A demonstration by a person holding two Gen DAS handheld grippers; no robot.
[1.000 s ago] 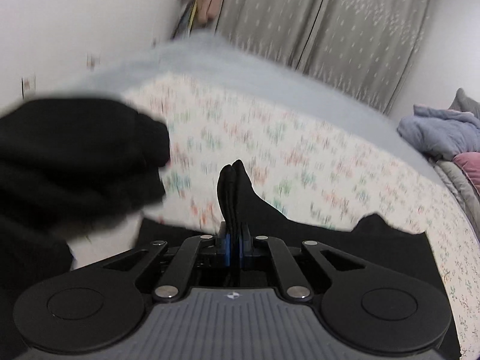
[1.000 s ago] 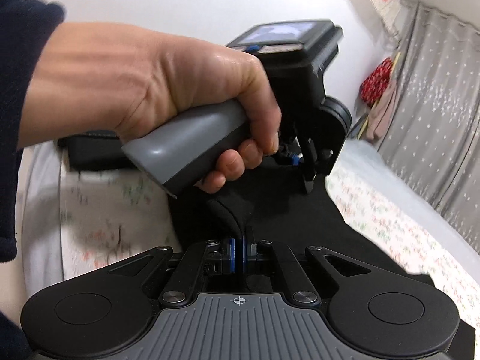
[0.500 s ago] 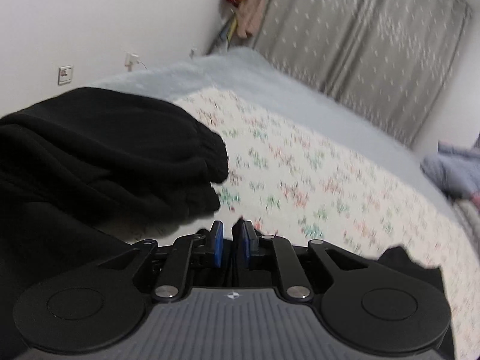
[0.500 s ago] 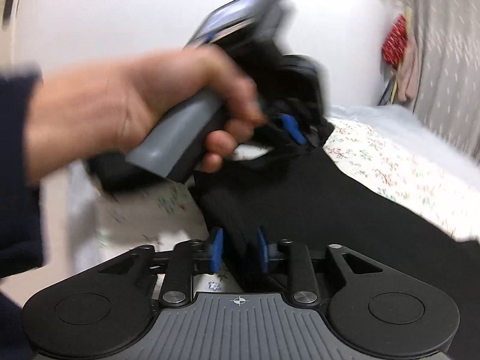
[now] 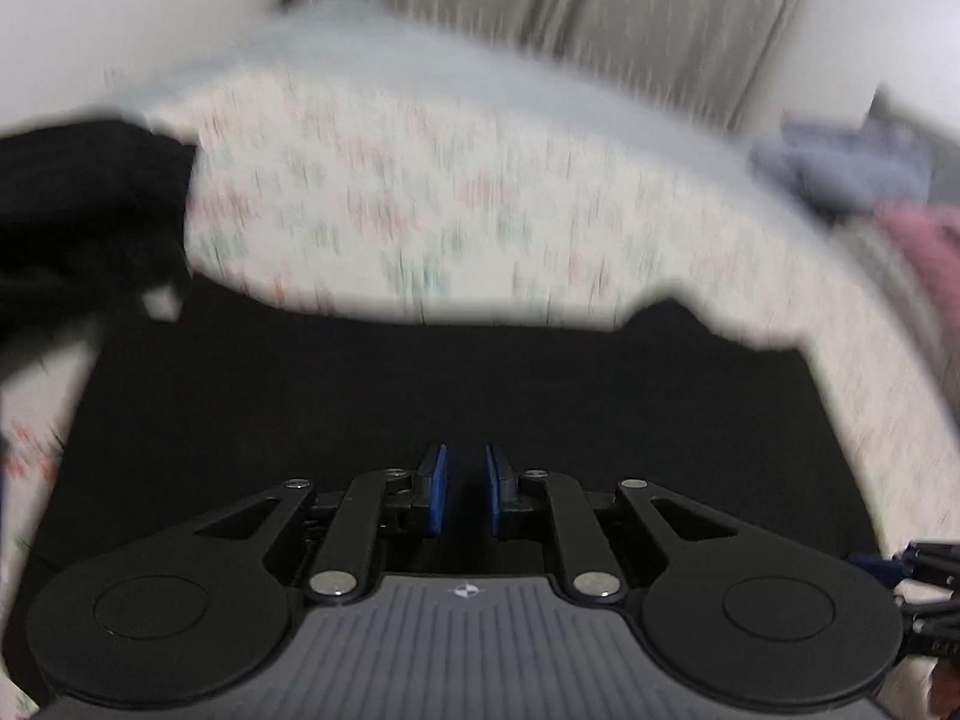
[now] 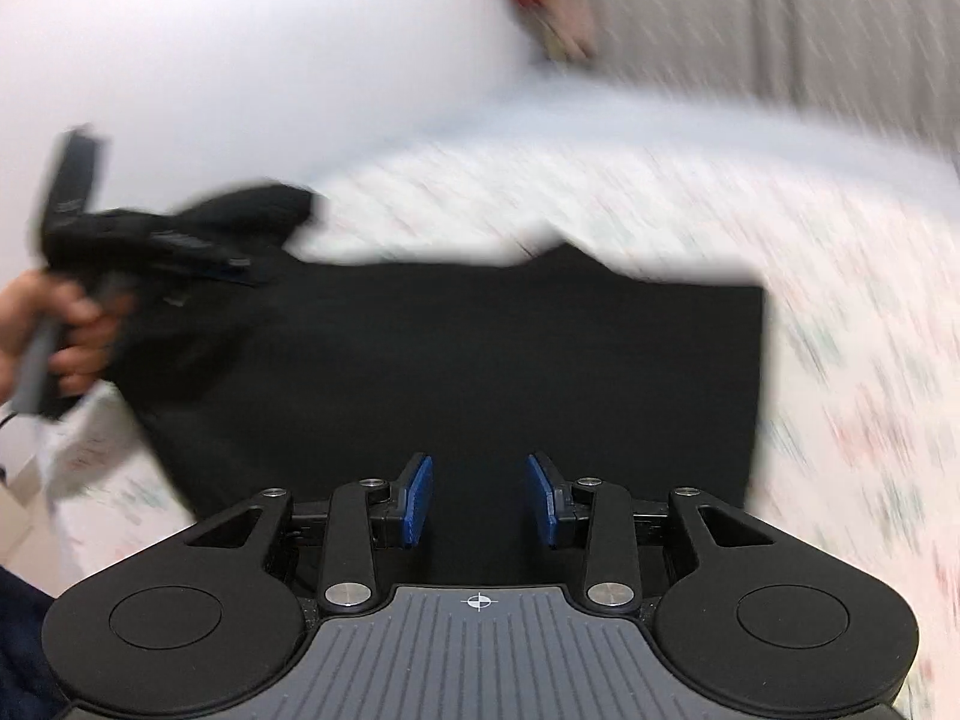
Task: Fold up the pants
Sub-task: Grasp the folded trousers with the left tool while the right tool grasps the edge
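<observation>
Black pants [image 6: 456, 360] flat on bedspread [image 6: 840, 276], long axis left-right.

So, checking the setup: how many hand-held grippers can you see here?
2. The right hand-held gripper sits open above the black pants; the left hand-held gripper is at the pants' far left edge.

a home bedroom — a bed [image 5: 480, 192] under a floral-print cover fills the view, grey curtains [image 5: 630, 12] hang behind it, and crumpled clothes [image 5: 840, 174] lie heaped at one side.
</observation>
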